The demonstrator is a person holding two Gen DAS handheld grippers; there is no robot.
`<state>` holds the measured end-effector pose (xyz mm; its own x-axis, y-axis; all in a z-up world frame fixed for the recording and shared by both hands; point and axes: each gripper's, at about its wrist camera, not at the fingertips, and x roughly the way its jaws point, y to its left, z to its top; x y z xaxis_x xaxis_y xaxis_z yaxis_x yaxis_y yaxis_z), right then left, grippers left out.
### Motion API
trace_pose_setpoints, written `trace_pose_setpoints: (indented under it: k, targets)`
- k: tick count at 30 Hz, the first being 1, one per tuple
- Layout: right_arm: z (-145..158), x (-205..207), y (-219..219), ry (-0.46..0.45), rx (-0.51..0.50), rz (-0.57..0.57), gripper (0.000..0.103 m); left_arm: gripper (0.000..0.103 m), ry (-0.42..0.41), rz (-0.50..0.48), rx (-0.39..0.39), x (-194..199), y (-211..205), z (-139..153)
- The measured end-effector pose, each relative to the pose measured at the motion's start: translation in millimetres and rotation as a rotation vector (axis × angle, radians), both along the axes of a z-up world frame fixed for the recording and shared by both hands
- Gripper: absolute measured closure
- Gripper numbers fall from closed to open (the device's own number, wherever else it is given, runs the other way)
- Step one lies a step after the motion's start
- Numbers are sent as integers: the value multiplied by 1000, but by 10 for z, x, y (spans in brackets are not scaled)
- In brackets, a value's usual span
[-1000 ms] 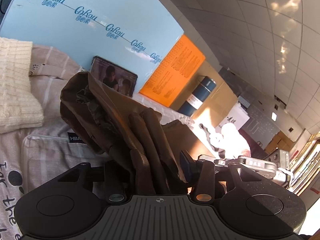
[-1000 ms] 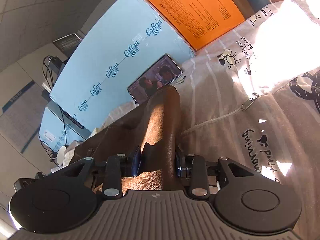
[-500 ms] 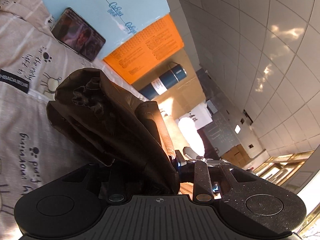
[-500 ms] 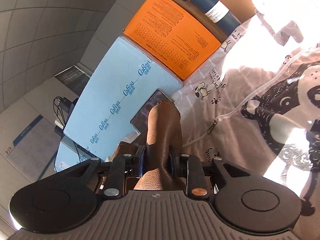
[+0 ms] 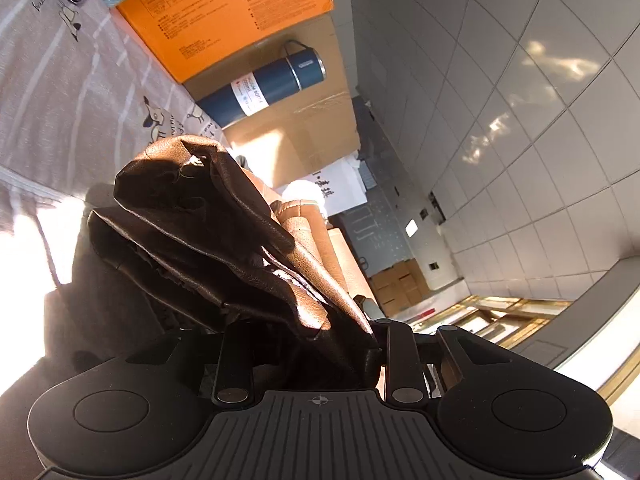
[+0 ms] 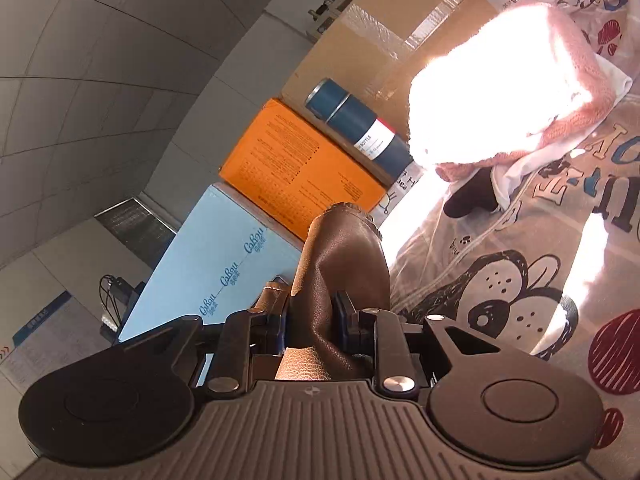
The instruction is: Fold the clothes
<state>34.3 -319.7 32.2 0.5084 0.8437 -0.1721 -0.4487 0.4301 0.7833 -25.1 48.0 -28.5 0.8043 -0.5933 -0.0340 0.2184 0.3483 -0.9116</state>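
Both tongs pinch one brown leather garment (image 5: 224, 240). The left tongs (image 5: 316, 344) clamp a thick bunched fold; the right tongs (image 6: 312, 320) press their pads on a narrower strip rising between them. Beyond the garment lies a printed bedsheet (image 6: 520, 272), then a blue bottle (image 6: 360, 128) beside an orange box (image 6: 296, 164), probably against cardboard.

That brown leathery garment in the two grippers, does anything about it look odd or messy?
Yes. The brown garment is bunched in crumpled folds in the left gripper, not flat. The right gripper pinches a smoother rolled part. A blue bottle lies on its side by the boxes.
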Motion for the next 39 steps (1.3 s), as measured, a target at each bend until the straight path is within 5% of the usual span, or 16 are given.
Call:
trace_pose_setpoints:
  k: [11,20,25,31,35,39]
  targets:
    - [535,559,-347,-228,63,-236,82,76,-181,-53,38,1117,-425,551]
    - [245,1112,-599,-253,112,-510,82,76,-195,-98,106,2117,-948,535]
    - [31,1240,-541,-307,-45,-695,82,76,-196,-99,161,2429,-1251,348]
    - [-124,1397,-574,-251,-188,-887,76,74,-205,51,247,2377,-1229,225]
    - [-207,1491,-519,-215,-325,-958,64,56,-150,121,344,2308,-1144,231]
    - [-306,1635,-446,-212,-447,-991,51,16,-82,217,313,2128,-974,232]
